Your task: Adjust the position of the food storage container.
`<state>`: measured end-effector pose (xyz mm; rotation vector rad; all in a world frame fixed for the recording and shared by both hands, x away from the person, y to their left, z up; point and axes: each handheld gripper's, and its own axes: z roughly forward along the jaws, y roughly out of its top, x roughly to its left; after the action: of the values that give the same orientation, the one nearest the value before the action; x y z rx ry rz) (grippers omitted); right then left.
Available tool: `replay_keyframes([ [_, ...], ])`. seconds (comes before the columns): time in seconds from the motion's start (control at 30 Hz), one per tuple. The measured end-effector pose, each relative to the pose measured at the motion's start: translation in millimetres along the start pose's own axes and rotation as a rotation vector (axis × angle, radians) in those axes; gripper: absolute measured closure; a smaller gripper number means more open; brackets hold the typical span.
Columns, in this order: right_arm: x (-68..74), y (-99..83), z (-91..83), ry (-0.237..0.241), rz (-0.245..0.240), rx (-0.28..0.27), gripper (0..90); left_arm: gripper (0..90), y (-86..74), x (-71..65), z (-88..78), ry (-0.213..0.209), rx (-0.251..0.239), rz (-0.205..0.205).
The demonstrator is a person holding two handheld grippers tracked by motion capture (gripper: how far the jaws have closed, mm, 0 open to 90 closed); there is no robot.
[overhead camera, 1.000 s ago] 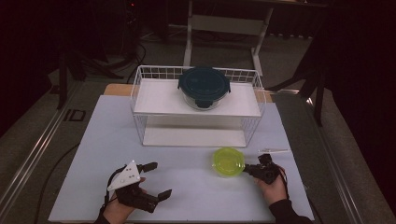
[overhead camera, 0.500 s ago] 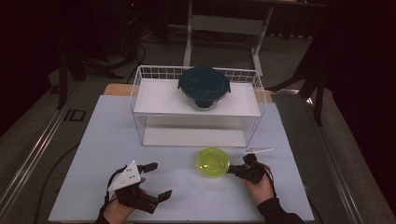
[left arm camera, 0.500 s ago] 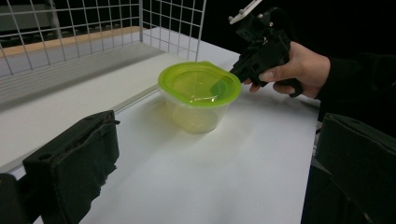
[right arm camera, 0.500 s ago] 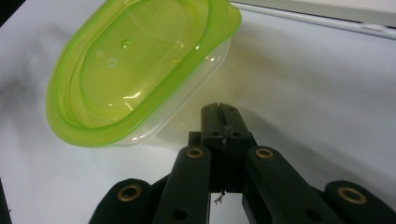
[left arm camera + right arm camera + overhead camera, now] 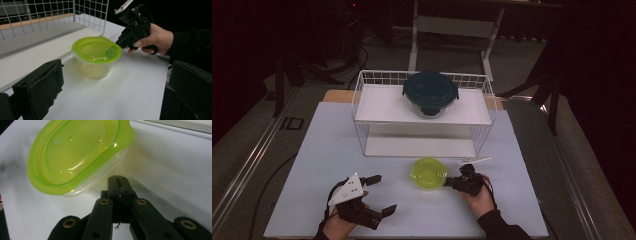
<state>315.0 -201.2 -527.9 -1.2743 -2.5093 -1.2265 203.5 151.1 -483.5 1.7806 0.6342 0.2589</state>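
A clear plastic tub with a lime-green lid [image 5: 428, 173] stands on the white table in front of the wire rack. My right gripper [image 5: 450, 181] is shut, with nothing between its jaws, and its closed tip sits against the tub's right side. In the right gripper view the closed tip [image 5: 117, 178] meets the clear wall just under the lid [image 5: 75, 152]. My left gripper [image 5: 382, 194] rests open near the front edge, left of the tub, and holds nothing. Through its wide jaws [image 5: 115, 87] I see the tub [image 5: 96, 50] and the right gripper [image 5: 121, 42] behind it.
A white wire rack [image 5: 362, 107] with two shelves stands at the back middle. A round glass container with a dark teal lid [image 5: 430, 91] sits on its top shelf. The white table surface [image 5: 312, 160] ends close in front of both hands.
My right gripper has slid left across the table, and the green-lidded tub has moved left ahead of it. The left gripper has stayed where it was.
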Motion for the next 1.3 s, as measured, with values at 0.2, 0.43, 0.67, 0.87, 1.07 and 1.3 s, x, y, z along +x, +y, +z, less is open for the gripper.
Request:
replay_keyframes([
  [0.2, 0.6, 6.1, 6.9, 0.010, 0.012, -0.009, 90.0, 0.0, -0.3, 0.1, 0.7, -0.003, 0.003, -0.004],
  [0.43, 2.1, 13.0, 14.7, 0.016, 0.012, -0.009, 90.0, 0.0, -0.4, -0.3, 0.2, -0.004, 0.007, 0.000],
  [0.67, 3.4, 18.1, 19.6, 0.019, 0.017, -0.014, 90.0, 0.0, -0.9, -0.1, 0.3, -0.009, 0.006, -0.008],
  [0.87, 0.1, 20.3, 20.1, 0.017, 0.024, -0.015, 89.9, 0.0, -1.0, 1.3, 1.4, -0.016, 0.011, -0.016],
  [1.07, 1.1, 19.0, 3.9, -0.007, 0.010, -0.043, 85.2, 0.0, -0.6, 3.7, 2.4, 0.024, 0.025, -0.023],
  [1.3, 9.0, 15.7, -23.7, -0.043, -0.043, -0.088, 75.3, 0.0, 4.6, 9.5, 0.2, 0.051, 0.008, -0.076],
])
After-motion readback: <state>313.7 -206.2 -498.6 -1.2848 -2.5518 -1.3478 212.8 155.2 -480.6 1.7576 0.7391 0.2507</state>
